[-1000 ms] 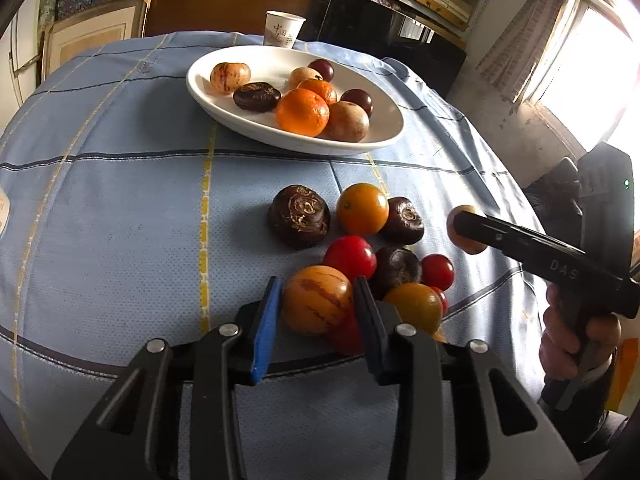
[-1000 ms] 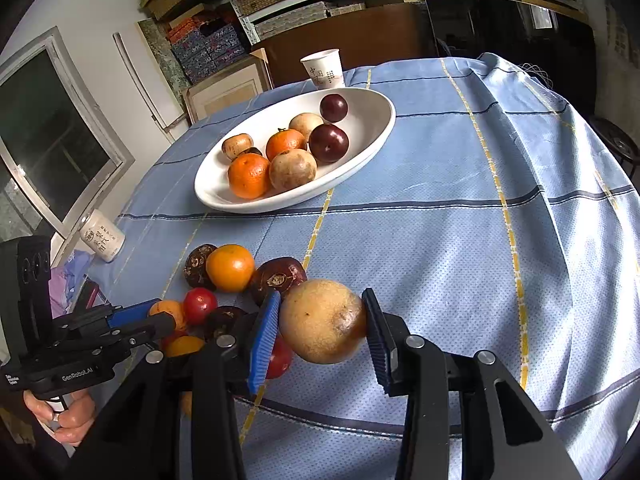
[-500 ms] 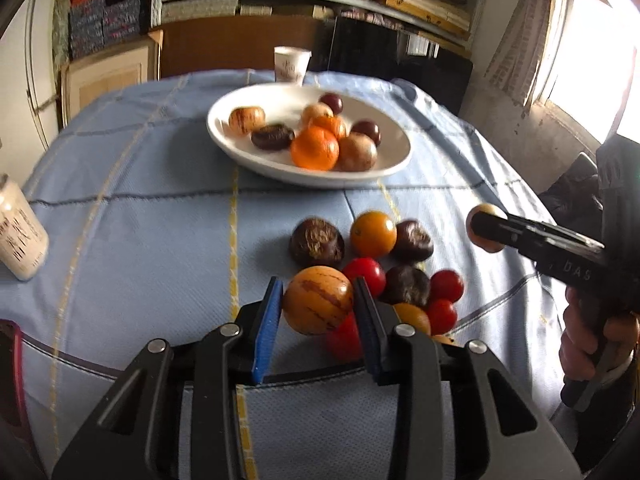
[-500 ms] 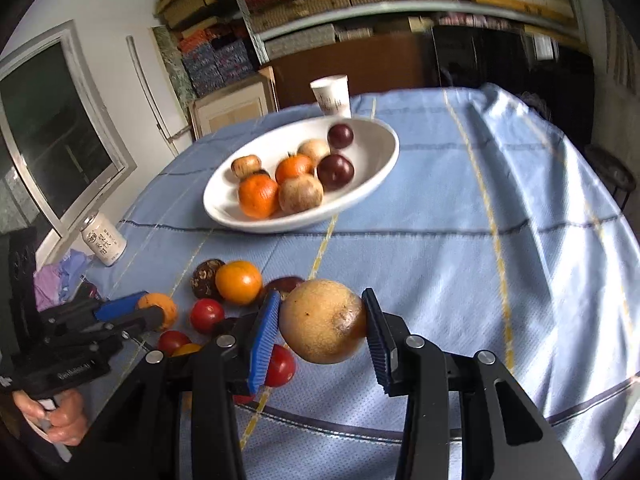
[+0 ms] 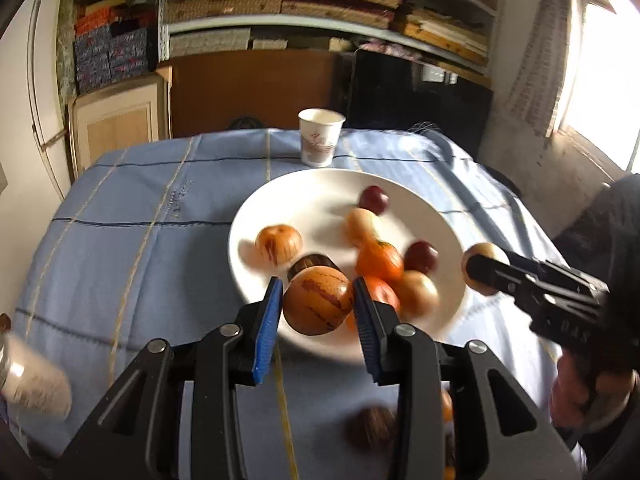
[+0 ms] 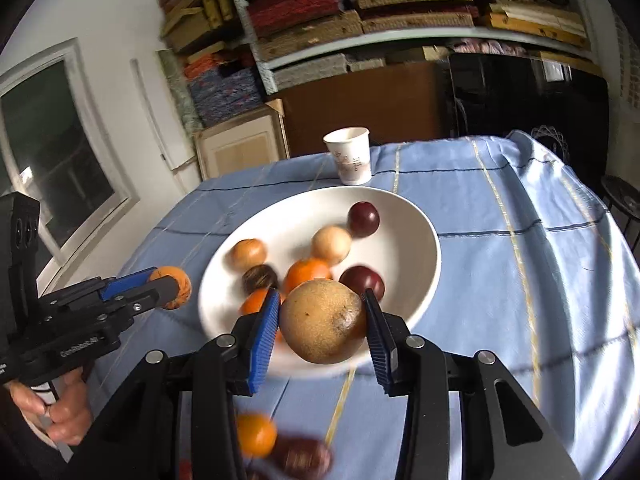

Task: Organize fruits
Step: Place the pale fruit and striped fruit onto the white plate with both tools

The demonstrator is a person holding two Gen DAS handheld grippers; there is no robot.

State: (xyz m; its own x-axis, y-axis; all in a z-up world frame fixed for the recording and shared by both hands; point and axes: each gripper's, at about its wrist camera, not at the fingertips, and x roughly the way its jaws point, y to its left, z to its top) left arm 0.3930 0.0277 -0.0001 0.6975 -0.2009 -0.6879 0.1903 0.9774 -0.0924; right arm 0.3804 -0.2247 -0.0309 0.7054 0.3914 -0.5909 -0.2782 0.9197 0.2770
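My left gripper (image 5: pixel 316 312) is shut on an orange fruit with dark stripes (image 5: pixel 318 305), held above the near rim of the white oval plate (image 5: pixel 316 200). My right gripper (image 6: pixel 322 326) is shut on a tan round fruit (image 6: pixel 324 322), also above the plate's near rim (image 6: pixel 430 248). The plate holds several fruits: oranges, dark plums and tan ones. The right gripper shows in the left wrist view (image 5: pixel 486 270), and the left gripper in the right wrist view (image 6: pixel 172 282). Loose fruits (image 6: pixel 256 434) lie on the blue cloth below, partly hidden by the grippers.
A paper cup (image 5: pixel 320 142) stands just behind the plate. A white can (image 5: pixel 28 380) lies at the table's left edge. Shelves, a brown board and a dark cabinet stand behind the table. The blue cloth (image 6: pixel 520 280) drapes over the table's edges.
Both grippers have risen and moved forward from the loose fruit pile to the plate, each still holding its fruit. The views now look level toward the shelves.
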